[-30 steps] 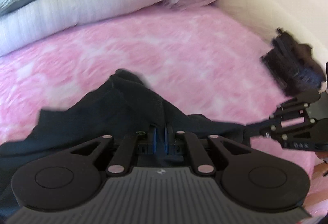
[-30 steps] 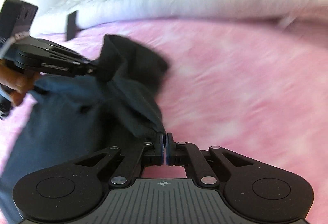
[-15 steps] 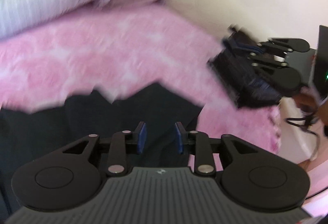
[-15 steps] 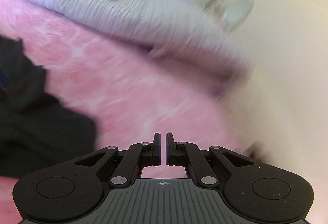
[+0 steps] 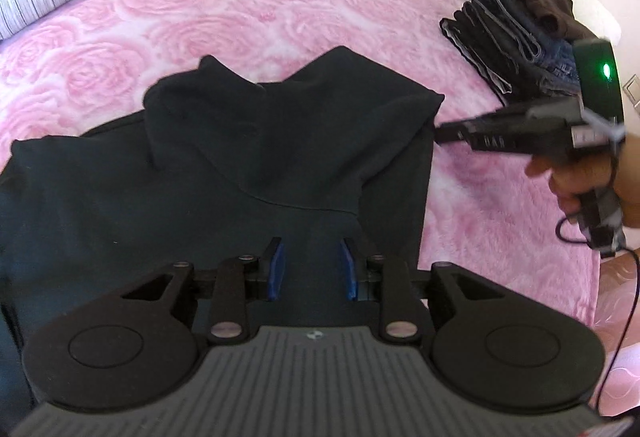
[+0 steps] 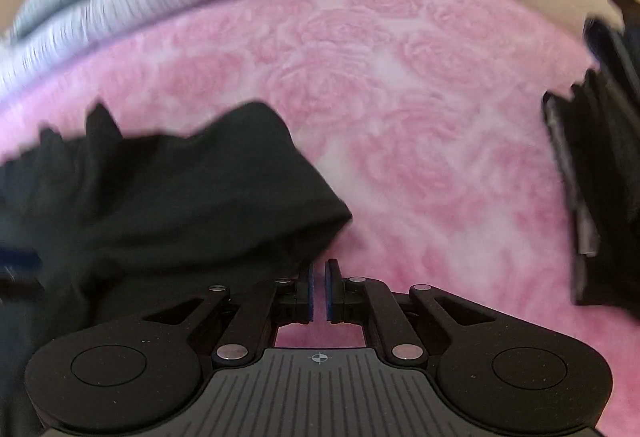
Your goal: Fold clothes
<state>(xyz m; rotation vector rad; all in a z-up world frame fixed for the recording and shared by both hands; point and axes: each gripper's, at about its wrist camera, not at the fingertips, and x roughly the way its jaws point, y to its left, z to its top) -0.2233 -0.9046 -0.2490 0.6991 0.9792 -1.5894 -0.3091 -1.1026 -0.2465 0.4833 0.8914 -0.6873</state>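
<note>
Left gripper (image 5: 311, 264) jaws apart above black hoodie (image 5: 248, 141) on pink blanket (image 5: 240, 17); right gripper (image 6: 319, 291) nearly closed, empty, beside hoodie's edge, near folded stack (image 5: 516, 33)

dark garment half folded on the bed

a black sweatshirt (image 5: 248, 141) lies on the pink blanket (image 5: 248, 13), its upper part folded over the body, rumpled. a stack of folded dark clothes (image 5: 516, 25) sits well apart near the bed's edge.

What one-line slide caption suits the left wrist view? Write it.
Open left gripper over a dark garment on the pink blanket; right gripper at its edge.
</note>
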